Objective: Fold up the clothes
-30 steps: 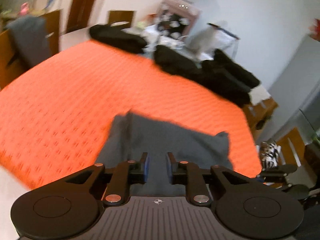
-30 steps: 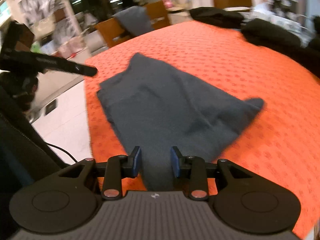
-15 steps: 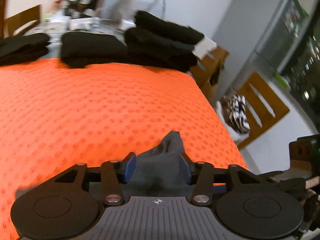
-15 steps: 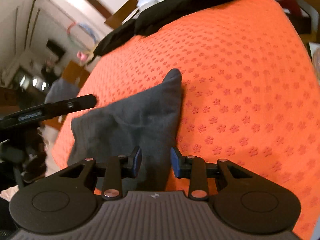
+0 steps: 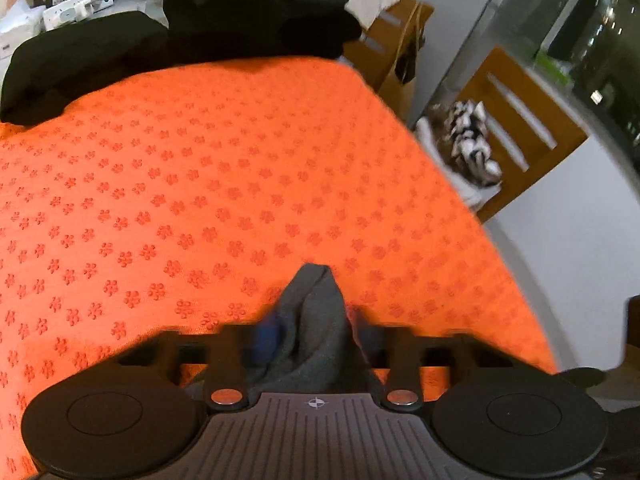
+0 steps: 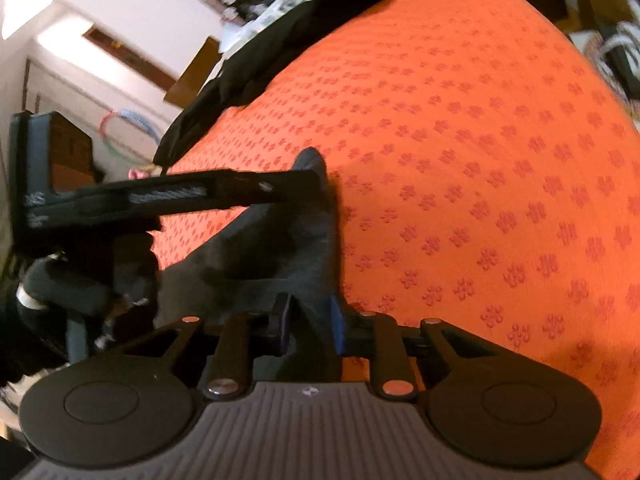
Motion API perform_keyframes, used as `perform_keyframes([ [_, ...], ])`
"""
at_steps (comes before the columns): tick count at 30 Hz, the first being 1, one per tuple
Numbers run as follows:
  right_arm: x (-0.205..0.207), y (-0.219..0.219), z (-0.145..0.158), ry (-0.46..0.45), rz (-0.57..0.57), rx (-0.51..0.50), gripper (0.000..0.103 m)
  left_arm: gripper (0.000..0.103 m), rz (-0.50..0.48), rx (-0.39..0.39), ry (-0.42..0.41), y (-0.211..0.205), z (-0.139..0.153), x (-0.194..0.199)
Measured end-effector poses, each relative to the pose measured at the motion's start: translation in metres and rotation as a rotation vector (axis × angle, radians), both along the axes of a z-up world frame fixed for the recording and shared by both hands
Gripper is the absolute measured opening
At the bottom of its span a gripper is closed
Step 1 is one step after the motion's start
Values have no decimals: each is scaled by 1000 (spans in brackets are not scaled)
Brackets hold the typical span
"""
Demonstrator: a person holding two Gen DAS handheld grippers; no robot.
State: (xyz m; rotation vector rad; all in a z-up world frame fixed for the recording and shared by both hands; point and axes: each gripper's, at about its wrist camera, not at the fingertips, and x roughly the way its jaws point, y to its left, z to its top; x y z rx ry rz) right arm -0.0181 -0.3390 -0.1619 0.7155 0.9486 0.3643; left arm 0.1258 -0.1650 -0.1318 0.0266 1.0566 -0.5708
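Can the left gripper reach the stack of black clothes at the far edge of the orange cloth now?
Probably not yet. The left gripper has just been closing on the grey garment, so it is occupied. The orange cloth toward the black clothes lies bare.

An orange cloth (image 5: 240,184) with a small flower pattern covers the tabletop. At its far edge lie dark folded piles (image 5: 256,8), stacked one upon another. Behind them a white power strip (image 5: 80,4) rests on a cluttered surface. Beside the tabletop stand wooden chairs (image 5: 524,120), and on one seat lies a black-and-white patterned thing (image 5: 472,144), perhaps a bag. In the right wrist view a coloured hoop (image 6: 128,132) hangs on the pale wall.
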Motion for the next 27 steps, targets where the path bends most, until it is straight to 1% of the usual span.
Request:
perform_keyframes([
  [2, -4, 0, -2, 2, -20, 7, 16, 15, -21, 20, -30, -4, -3, -2],
  [4, -8, 0, -3, 3, -38, 13, 12, 14, -39, 32, -53, -4, -4, -4],
  [9, -25, 12, 2, 3, -68, -35, 6, 12, -70, 20, -64, -1, -6, 0],
  [13, -48, 22, 0, 29, -119, -20, 2, 12, -92, 2, -59, 1, -5, 6],
  [15, -65, 29, -3, 37, -131, -7, 2, 12, -97, -13, -53, 4, -6, 9],
  [16, -72, 33, -2, 39, -133, -16, 1, 12, -107, -15, -54, 5, -6, 9],
  [19, -87, 41, 6, 34, -139, -74, 1, 13, -132, -30, -50, 7, -7, 11],
  [23, -99, 33, 16, 15, -211, -126, 2, 16, -130, -65, -18, 13, -8, 16],
  [25, -99, 28, 17, 4, -252, -139, 7, 16, -138, -69, -16, 13, -8, 16],
  [27, -91, 28, 16, -8, -255, -134, 10, 16, -141, -74, -11, 13, -7, 17],
])
